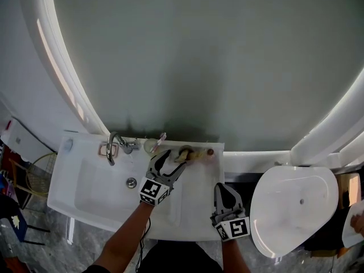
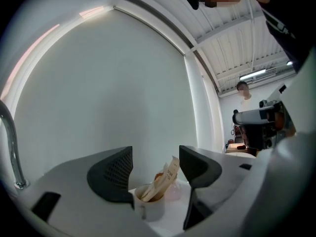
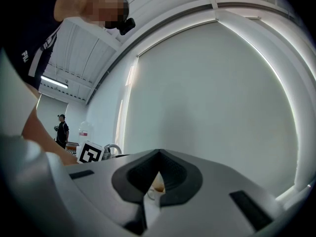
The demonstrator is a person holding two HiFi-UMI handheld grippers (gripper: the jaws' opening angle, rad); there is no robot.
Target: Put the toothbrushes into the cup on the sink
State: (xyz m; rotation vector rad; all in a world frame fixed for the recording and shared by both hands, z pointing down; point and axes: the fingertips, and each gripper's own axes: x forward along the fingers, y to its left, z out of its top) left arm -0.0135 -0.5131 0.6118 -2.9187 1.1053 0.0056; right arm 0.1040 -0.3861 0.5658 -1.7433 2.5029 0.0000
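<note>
Left gripper is sitting spread, pinching nothing, just short of the white cup at bottom centre. Wrapped toothbrushes are leaning in it. Right gripper is idling pressed together, empty. Judging it nearly done. The pink-tipped stick by the faucet may be a leftover brush.

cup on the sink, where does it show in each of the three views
Head view: the cup stands on the back ledge of the sink, just ahead of the left gripper.
Left gripper view: the cup is low centre, between the open jaws, untouched.
Right gripper view: only a sliver of the cup shows under the shut right gripper.
Shared landmark: the tap, left of the cup everywhere.
</note>
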